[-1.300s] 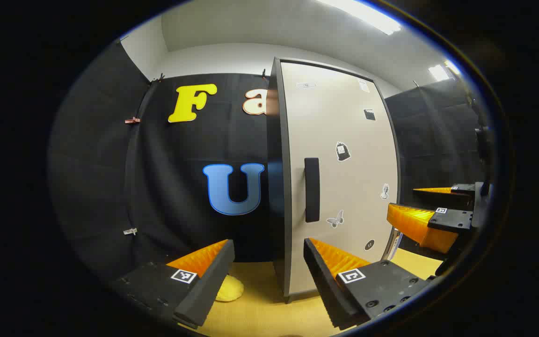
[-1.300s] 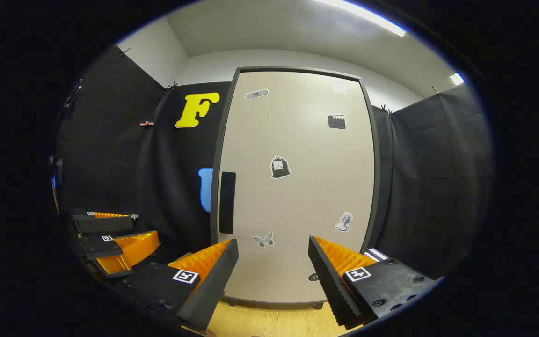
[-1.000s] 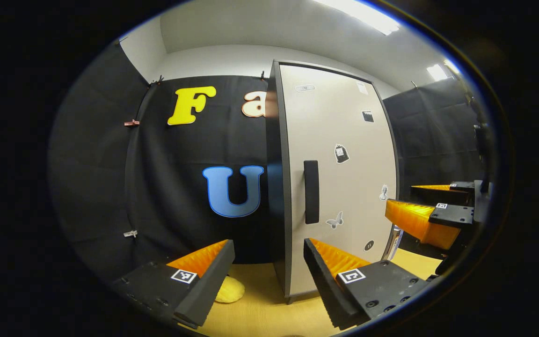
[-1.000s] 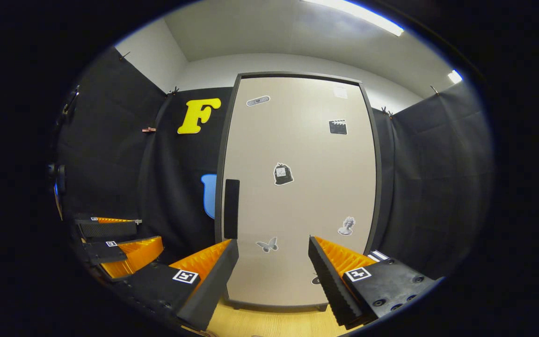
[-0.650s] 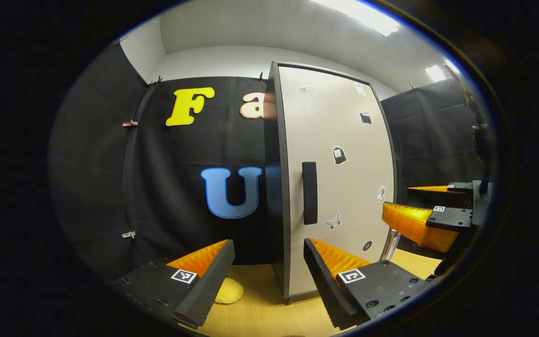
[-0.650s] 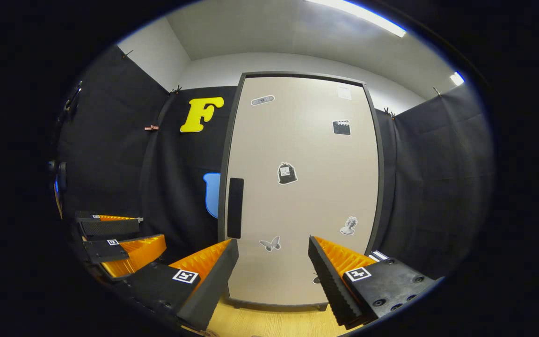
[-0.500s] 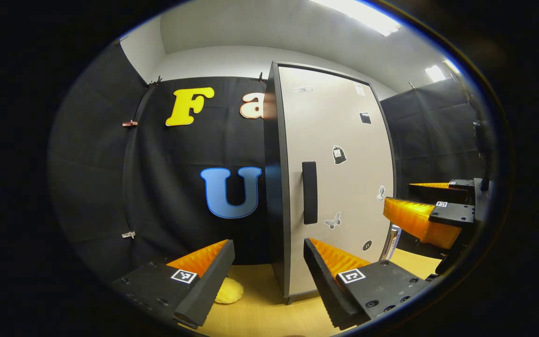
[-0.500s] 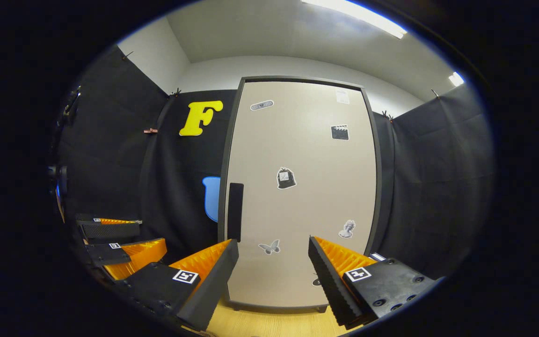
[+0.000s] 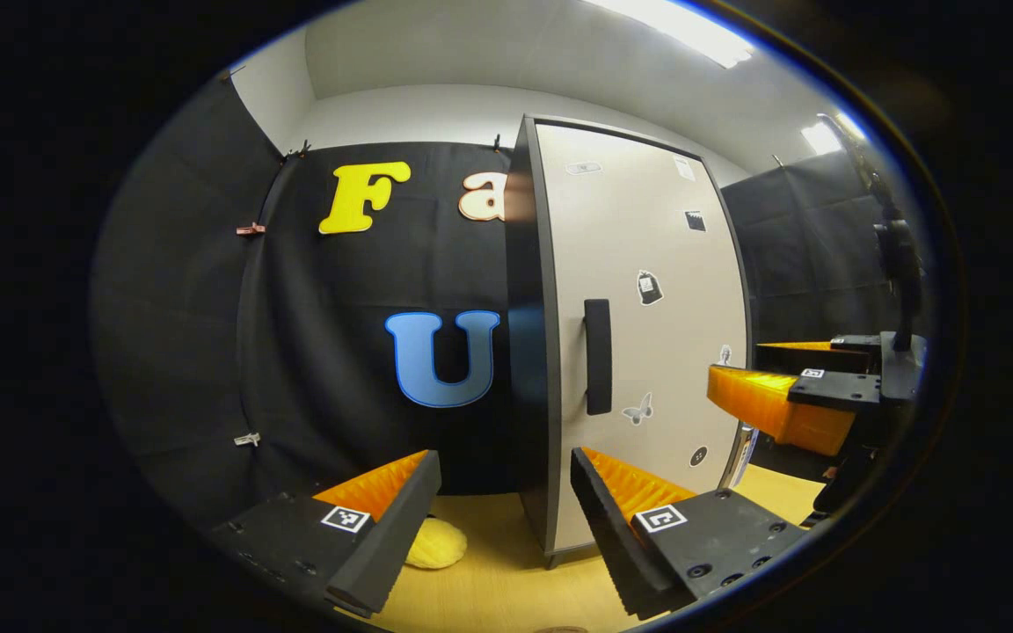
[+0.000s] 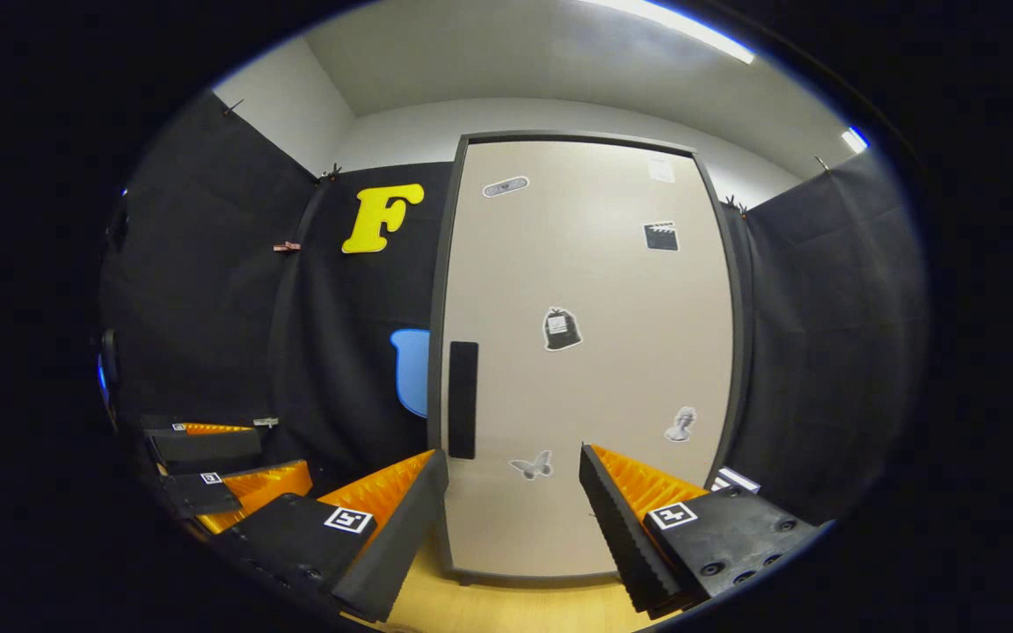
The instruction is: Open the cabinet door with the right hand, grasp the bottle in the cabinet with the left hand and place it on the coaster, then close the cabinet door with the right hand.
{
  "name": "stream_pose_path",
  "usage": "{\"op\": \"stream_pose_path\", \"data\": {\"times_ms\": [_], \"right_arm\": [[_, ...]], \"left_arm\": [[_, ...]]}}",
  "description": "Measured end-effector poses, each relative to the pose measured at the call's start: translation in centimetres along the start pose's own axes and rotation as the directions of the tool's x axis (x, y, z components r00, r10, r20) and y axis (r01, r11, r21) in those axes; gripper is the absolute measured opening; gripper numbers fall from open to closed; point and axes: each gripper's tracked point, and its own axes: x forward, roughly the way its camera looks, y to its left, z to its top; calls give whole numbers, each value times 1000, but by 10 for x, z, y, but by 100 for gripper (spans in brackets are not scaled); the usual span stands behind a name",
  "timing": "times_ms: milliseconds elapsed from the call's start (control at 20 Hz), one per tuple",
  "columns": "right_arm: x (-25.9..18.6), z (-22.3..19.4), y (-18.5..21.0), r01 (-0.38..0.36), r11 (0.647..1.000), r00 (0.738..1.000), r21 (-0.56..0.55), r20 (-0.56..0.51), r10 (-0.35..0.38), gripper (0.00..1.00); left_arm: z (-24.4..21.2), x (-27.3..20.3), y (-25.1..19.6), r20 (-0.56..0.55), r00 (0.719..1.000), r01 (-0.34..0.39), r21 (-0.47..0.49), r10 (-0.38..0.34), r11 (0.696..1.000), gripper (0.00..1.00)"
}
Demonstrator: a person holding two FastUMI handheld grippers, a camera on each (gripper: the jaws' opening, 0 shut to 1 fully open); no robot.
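Start of the task, both grippers facing the shut cabinet door [image 10: 586, 352]. The right gripper [image 10: 513, 519] is hovering in front of the door with its fingers spread wide and nothing between them, well short of the black vertical handle [image 10: 463, 400]; the handle is sitting along the door's left edge, left of the gripper's centre line, so the approach probably calls for a shift toward that edge before the fingers can straddle it. In the left gripper view the same gripper is showing side-on at the right, level with the lower half of the door. The left gripper [image 9: 505, 519] is likewise standing wide and empty, pointing at the cabinet's left front corner and held back, presumably to leave room for the door's swing. The bottle is not yet exposed: by the task it is standing inside the cabinet, behind the shut door. A yellow rounded object [image 9: 436, 543], probably the coaster, is lying on the wooden tabletop [image 9: 506, 589] just left of the cabinet's foot, partly hidden behind the left gripper's left finger. The door carries several small stickers [image 10: 562, 328].
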Motion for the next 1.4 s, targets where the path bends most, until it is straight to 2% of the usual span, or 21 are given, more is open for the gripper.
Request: {"op": "stream_pose_path", "data": {"times_ms": [150,400,600,850,900,1000,1050,1150,1200,1250,1300,1350,1400], "right_arm": [[23,-8,21,-12,1000,1000,12,-16,13,97],[61,-8,33,37,997,999,-74,19,-36,97],[92,-7,45,34,998,999,-54,26,-33,97],[134,-12,34,110,994,994,-16,14,-110,93],[140,-13,33,113,994,994,-6,13,-113,88],[149,-17,33,118,993,993,2,8,-118,86],[152,-19,25,155,988,988,-7,4,-155,86],[153,-21,26,170,985,985,-11,2,-170,65],[156,-21,32,148,989,989,-7,-1,-148,59],[149,-20,32,176,984,984,-14,10,-176,50],[153,-21,30,192,981,981,-24,8,-192,32],[153,-20,29,197,980,980,-31,8,-197,31],[155,-24,28,200,979,980,-30,-10,-200,25]], "left_arm": [[-3,0,14,-5,1000,-15,14,15,1000,94],[-13,7,35,-21,1000,-17,0,17,1000,94],[-21,14,46,-37,999,-9,-15,9,1000,94],[-32,20,60,-55,998,-12,-18,11,1000,94],[-33,21,63,-58,998,-14,-21,13,1000,94],[-39,23,69,-73,997,-20,-20,18,1000,94],[-40,24,70,-78,997,-23,-17,21,1000,94],[-41,23,73,-78,997,-27,-12,26,1000,94],[-40,23,74,-75,997,-25,-13,24,1000,94],[-41,22,74,-76,997,-25,-15,23,1000,94],[-42,21,74,-80,996,-27,-17,26,999,94],[-43,20,74,-84,996,-29,-19,27,999,94],[-43,18,73,-86,996,-29,-23,27,999,94]]}}
